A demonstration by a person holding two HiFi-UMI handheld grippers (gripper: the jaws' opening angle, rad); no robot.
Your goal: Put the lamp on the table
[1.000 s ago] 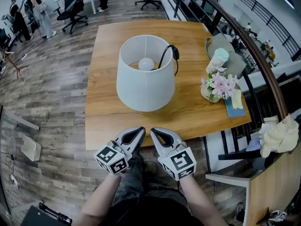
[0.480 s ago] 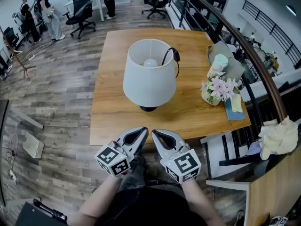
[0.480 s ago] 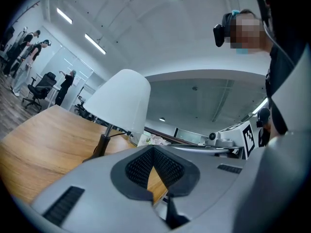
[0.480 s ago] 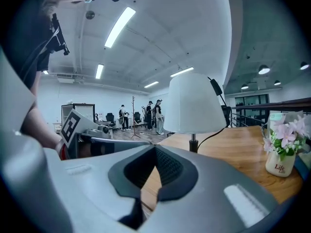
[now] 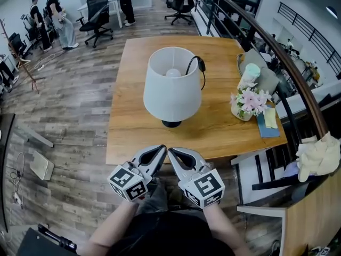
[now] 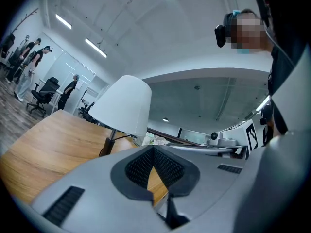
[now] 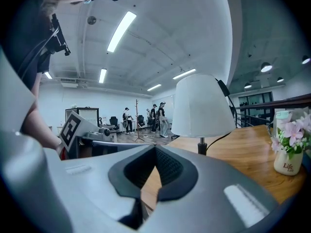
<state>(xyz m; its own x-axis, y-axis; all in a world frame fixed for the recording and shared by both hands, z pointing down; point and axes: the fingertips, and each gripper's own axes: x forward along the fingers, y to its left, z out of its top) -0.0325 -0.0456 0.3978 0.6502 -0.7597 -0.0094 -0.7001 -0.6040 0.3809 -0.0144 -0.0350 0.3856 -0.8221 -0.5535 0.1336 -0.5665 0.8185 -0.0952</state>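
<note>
A lamp (image 5: 172, 84) with a white shade, a dark base and a black cord stands upright on the wooden table (image 5: 133, 137), near its middle. It also shows in the left gripper view as the lamp (image 6: 124, 108) and in the right gripper view as the lamp (image 7: 201, 108). My left gripper (image 5: 160, 152) and right gripper (image 5: 174, 153) hover side by side just off the table's near edge, both shut with nothing between their jaws. Neither touches the lamp.
A vase of pink flowers (image 5: 246, 100), a pale green cup (image 5: 249, 71) and a blue book (image 5: 265, 122) sit at the table's right side. A dark railing (image 5: 287, 68) runs along the right. Office chairs (image 5: 98, 9) and people (image 5: 58, 20) stand far off.
The view has drawn back from the table, so the lamp looks smaller and its base now shows. Both grippers stay shut in the same place before me.
</note>
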